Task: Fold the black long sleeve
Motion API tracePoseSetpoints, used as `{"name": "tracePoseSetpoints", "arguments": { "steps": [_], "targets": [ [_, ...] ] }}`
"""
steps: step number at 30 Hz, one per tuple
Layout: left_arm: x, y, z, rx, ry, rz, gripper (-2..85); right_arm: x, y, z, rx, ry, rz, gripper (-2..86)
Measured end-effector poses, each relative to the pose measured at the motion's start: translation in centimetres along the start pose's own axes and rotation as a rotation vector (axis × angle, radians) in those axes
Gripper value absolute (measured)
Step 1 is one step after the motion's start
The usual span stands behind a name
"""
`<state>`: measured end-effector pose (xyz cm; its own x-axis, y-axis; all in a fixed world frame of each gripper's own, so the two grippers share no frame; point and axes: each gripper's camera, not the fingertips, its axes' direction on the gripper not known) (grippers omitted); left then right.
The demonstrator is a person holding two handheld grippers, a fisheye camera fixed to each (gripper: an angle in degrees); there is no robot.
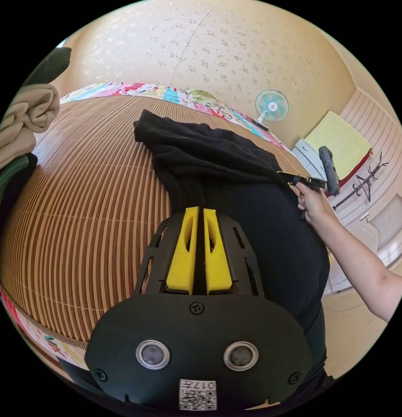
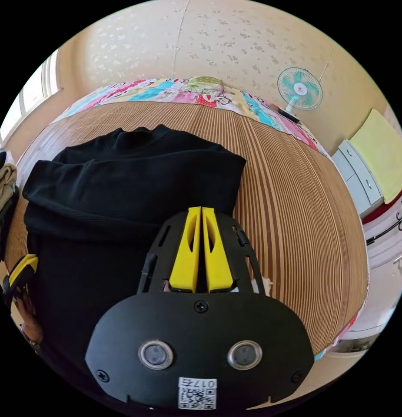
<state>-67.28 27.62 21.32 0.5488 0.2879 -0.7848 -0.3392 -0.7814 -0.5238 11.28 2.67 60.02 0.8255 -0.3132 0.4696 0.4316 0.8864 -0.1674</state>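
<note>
Both claws, left claw [image 1: 200, 213] and right claw [image 2: 201, 212], look clenched over the black long sleeve shirt [image 2: 122, 204] on the bamboo-matted bed [image 2: 296, 208]; whether either grips cloth, I cannot tell, so lifting may slip and undo the sleeve fold.

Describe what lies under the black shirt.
The black shirt lies on a striped bamboo mat that shows all around it. Whatever is directly beneath the cloth is covered and cannot be seen.
</note>
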Motion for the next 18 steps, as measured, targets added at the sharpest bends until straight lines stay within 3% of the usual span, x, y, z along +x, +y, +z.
{"name": "tracePoseSetpoints", "arguments": {
  "steps": [3,6,9,11,18],
  "targets": [
    [0.3,0.1,0.1,0.000,0.007,-0.004,2.8,0.5,3.5,-4.3,0.055,-0.120,0.100,0.4],
    [0.9,0.2,0.3,0.001,0.002,-0.001,2.9,-0.3,10.1,-7.6,0.099,-0.237,0.054,0.4],
    [1.4,0.2,0.4,0.001,-0.001,0.000,2.9,0.2,15.4,-6.1,-0.016,-0.249,0.109,0.5],
    [1.9,0.2,0.5,0.001,-0.007,0.002,2.8,1.6,18.3,-6.0,0.147,-0.334,0.141,0.5],
    [3.4,0.1,0.5,-0.006,-0.012,-0.002,2.9,4.6,18.3,-4.6,0.112,-0.450,0.175,0.5]
  ]
}}
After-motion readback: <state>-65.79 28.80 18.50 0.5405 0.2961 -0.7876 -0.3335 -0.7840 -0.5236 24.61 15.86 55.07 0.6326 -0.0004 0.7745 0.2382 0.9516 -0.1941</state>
